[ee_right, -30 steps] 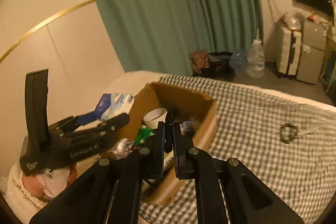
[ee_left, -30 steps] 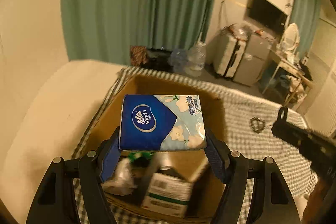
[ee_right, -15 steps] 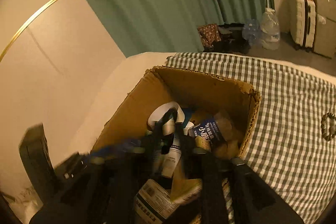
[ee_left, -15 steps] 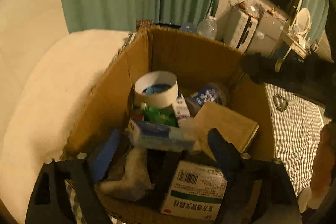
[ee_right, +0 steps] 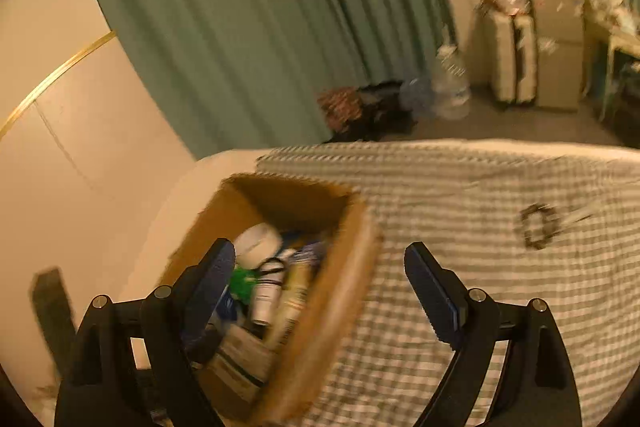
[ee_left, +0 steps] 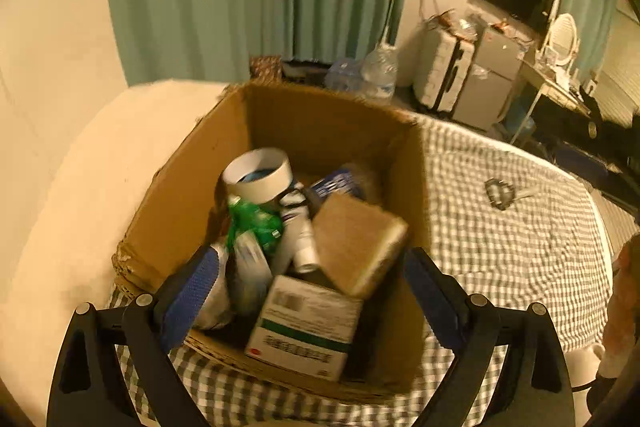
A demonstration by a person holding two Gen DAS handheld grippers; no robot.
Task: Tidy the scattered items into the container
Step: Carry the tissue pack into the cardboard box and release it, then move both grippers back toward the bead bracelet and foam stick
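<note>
Cardboard box (ee_left: 192,187) — open-topped, brown, standing upright on the checked bedcover (ee_left: 520,247). Contents, piled loosely: a white tape roll (ee_left: 260,175) on top toward the back, a green packet (ee_left: 256,223) beside it, a white bottle (ee_left: 304,243) lying tilted, a tan flat block (ee_left: 356,239) leaning on the right wall, a white printed carton (ee_left: 304,327) at the front. One bead bracelet (ee_left: 498,191) lies outside — on the cover, well apart from the box.

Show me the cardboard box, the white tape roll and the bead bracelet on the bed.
cardboard box (ee_left: 320,123): left wrist view, inside of its far wall.
white tape roll (ee_left: 264,183): left wrist view, outer white side.
bead bracelet (ee_right: 538,227): right wrist view, on the blurred ring of beads.
</note>
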